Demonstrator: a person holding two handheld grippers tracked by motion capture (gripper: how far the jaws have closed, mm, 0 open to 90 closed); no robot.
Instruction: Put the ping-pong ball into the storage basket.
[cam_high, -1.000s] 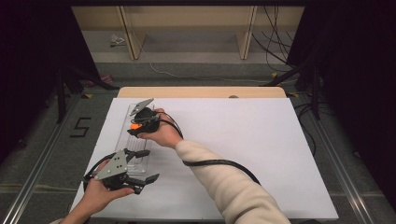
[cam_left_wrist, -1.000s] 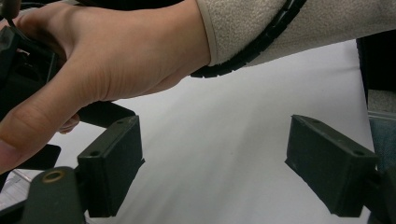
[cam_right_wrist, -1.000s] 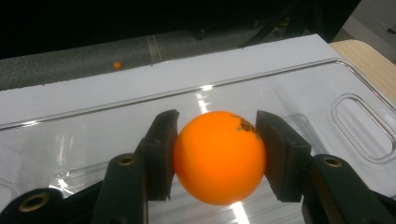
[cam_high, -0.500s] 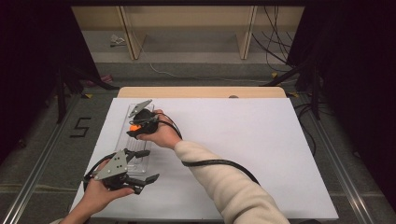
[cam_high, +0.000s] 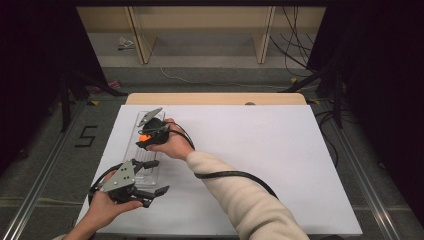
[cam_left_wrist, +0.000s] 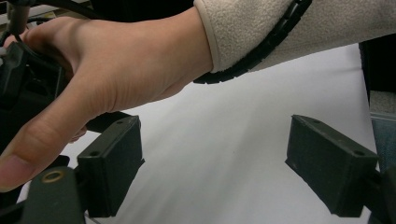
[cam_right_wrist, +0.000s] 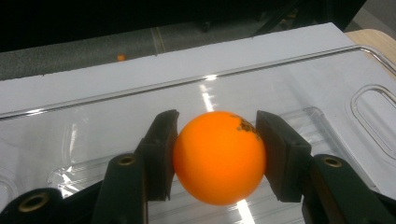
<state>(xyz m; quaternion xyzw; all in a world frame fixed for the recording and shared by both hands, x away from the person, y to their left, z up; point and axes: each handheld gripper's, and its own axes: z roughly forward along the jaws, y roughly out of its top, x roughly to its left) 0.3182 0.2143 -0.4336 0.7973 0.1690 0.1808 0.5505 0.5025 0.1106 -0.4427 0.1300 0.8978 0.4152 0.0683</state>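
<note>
An orange ball (cam_right_wrist: 219, 156) with a small dark print sits between the two black pads of my right gripper (cam_right_wrist: 217, 154), which is shut on it. In the high view that gripper (cam_high: 145, 136) hangs over the far half of a clear plastic tray (cam_high: 134, 146) at the table's left, with the ball (cam_high: 143, 136) showing as an orange spot. My left gripper (cam_high: 152, 176) rests by the tray's near end, jaws wide apart. In the left gripper view its pads (cam_left_wrist: 112, 170) hold nothing, and the person's right hand (cam_left_wrist: 116, 74) and cream sleeve cross in front.
The clear tray (cam_right_wrist: 289, 79) has moulded hollows and lies on a white sheet (cam_high: 260, 155) that covers the wooden table. A small orange object (cam_right_wrist: 121, 58) lies on the grey floor beyond the table's edge. A black cable (cam_high: 235, 175) trails along the right forearm.
</note>
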